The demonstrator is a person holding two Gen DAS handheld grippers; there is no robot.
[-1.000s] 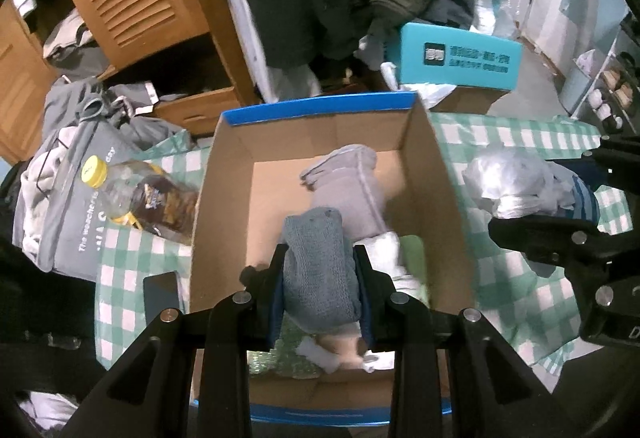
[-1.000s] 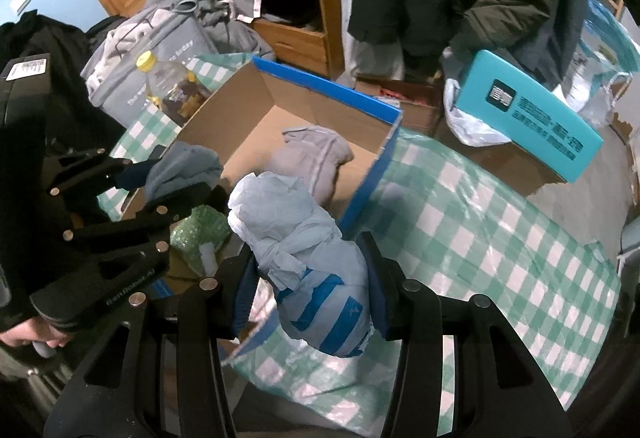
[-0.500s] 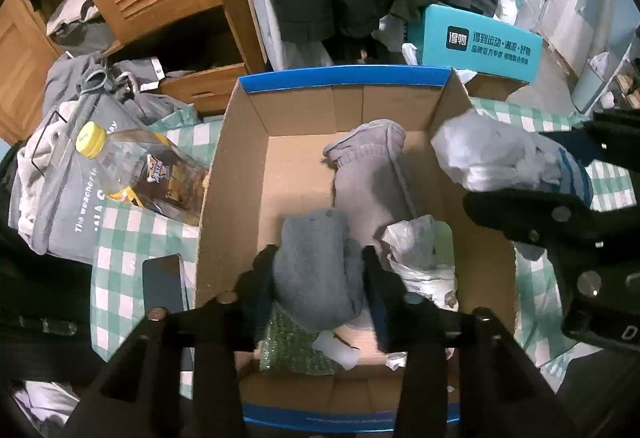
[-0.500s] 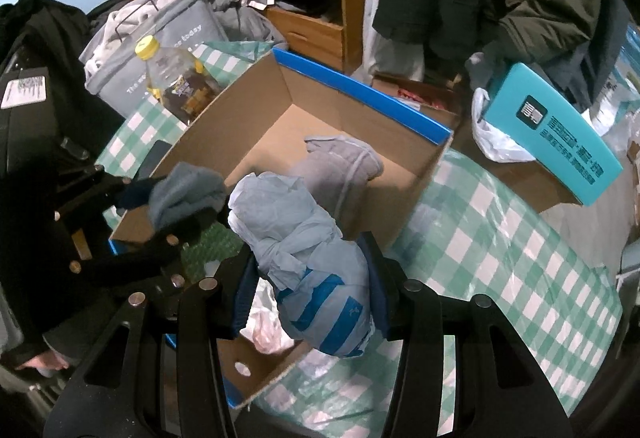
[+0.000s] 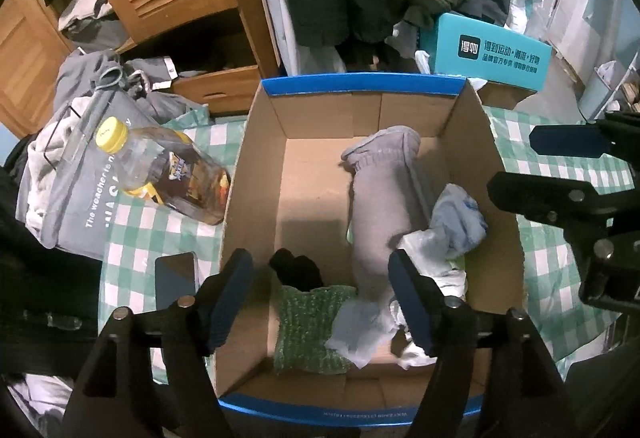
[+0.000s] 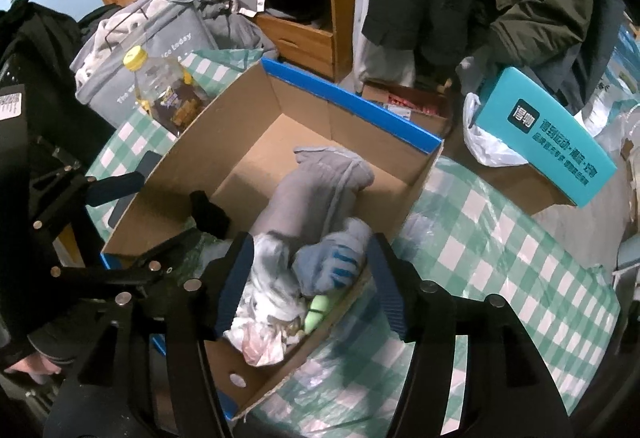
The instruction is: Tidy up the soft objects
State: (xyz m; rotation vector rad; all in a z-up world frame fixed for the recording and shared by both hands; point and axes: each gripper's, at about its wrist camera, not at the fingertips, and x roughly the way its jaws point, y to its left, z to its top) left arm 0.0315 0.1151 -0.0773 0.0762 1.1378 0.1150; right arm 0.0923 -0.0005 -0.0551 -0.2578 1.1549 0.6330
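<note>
A cardboard box with a blue rim stands on the checked table. Inside lie a long grey cloth roll, a green knit piece, a black item and a pale grey-blue sock. My left gripper hangs over the box's near end, its jaws opening with nothing pressed between them. My right gripper is opening too. The light blue striped bundle lies blurred in the box below its jaws, clear of the pads.
An oil bottle with a yellow cap and a dark phone lie left of the box on the green checked cloth. A grey tote bag, a teal carton, wooden cabinets and hanging coats stand behind.
Both grippers came in over the box and opened. The grey sock left the left jaws and the blue striped bundle left the right jaws; both now lie in the box.
</note>
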